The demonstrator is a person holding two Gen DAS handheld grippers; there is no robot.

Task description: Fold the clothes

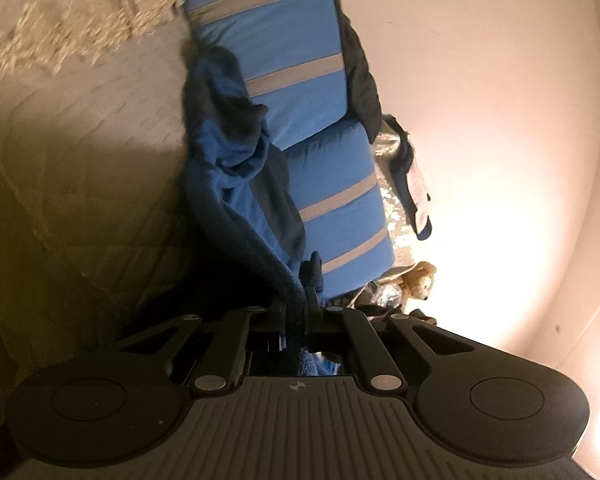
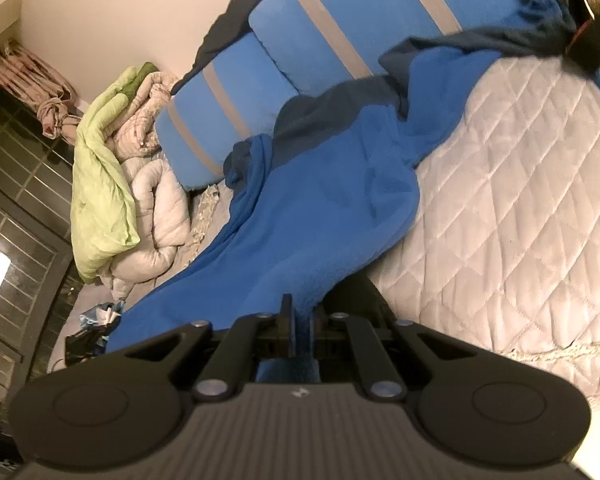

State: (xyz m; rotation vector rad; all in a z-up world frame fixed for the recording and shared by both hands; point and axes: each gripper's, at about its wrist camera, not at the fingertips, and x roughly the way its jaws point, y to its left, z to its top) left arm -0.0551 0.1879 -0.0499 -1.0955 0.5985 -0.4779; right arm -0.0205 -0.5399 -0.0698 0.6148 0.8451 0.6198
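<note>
Both grippers, left (image 1: 296, 300) and right (image 2: 300, 320), are clenching the fleece (image 2: 332, 184) on the bed (image 2: 520, 208), jaws pinching only its edges. If it is being pulled taut, the thick pile is liable to be slipping out

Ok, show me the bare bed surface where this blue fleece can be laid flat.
Free: the quilted cover beside the blue fleece, reaching to the bed's fringed edge. Crowded: the striped pillows along the wall, and the heap of green and pale bedding past them.
</note>
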